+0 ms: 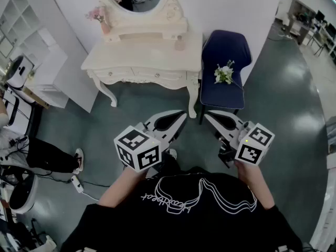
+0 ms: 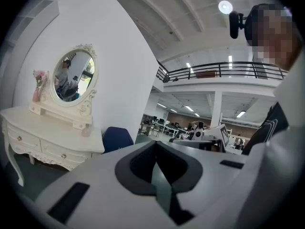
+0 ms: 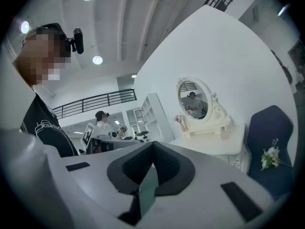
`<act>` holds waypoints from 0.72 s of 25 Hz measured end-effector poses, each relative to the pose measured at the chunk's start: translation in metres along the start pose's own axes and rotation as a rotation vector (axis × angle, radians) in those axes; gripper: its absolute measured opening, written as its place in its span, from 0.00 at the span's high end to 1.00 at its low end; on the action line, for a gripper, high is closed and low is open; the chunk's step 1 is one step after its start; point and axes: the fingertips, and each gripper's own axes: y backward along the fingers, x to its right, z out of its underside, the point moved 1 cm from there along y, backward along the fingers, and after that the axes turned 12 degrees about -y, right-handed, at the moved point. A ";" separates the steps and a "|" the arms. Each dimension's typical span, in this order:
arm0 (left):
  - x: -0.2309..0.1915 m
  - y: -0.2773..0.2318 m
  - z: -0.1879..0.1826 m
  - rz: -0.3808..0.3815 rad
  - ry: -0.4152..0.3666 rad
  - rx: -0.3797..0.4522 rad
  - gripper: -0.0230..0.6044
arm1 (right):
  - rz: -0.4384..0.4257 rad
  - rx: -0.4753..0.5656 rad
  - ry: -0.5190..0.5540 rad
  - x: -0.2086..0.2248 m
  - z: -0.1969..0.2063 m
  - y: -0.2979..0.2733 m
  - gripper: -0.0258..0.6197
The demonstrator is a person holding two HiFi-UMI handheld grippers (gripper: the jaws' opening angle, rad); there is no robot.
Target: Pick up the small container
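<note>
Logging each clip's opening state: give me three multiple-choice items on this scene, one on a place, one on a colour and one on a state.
1. Where do the white flowers lie?
A on the chair
B on the dressing table
C on the floor

2. What colour is the chair?
A white
B dark blue
C red

3. How do the left gripper jaws stand?
A closed on the flowers
B wide apart
C together, nothing between them

Answers:
1 A, the head view shows the flowers on the seat.
2 B, seat and back are dark blue.
3 C, the left gripper view shows the jaws meeting with nothing between them.
</note>
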 end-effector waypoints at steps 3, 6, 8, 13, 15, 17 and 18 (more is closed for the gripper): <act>-0.004 -0.005 0.002 -0.005 -0.003 0.000 0.96 | 0.000 0.003 -0.002 0.007 0.000 0.000 0.95; -0.007 -0.008 0.007 -0.005 0.006 -0.008 0.96 | 0.006 0.003 -0.009 0.012 0.002 0.001 0.95; -0.008 -0.010 0.010 -0.002 0.014 -0.012 0.96 | 0.014 0.003 -0.016 0.015 0.004 0.001 0.95; -0.015 -0.025 0.011 0.024 0.022 -0.016 0.96 | 0.050 0.010 -0.018 0.030 -0.003 0.003 0.95; -0.023 -0.033 0.010 0.037 0.028 -0.020 0.96 | 0.064 0.014 -0.025 0.037 -0.008 0.000 0.95; -0.033 -0.041 0.008 0.051 0.032 -0.019 0.96 | 0.077 0.013 -0.030 0.047 -0.013 -0.005 0.95; -0.039 -0.046 0.009 0.057 0.035 -0.019 0.96 | 0.086 0.012 -0.032 0.053 -0.014 -0.007 0.95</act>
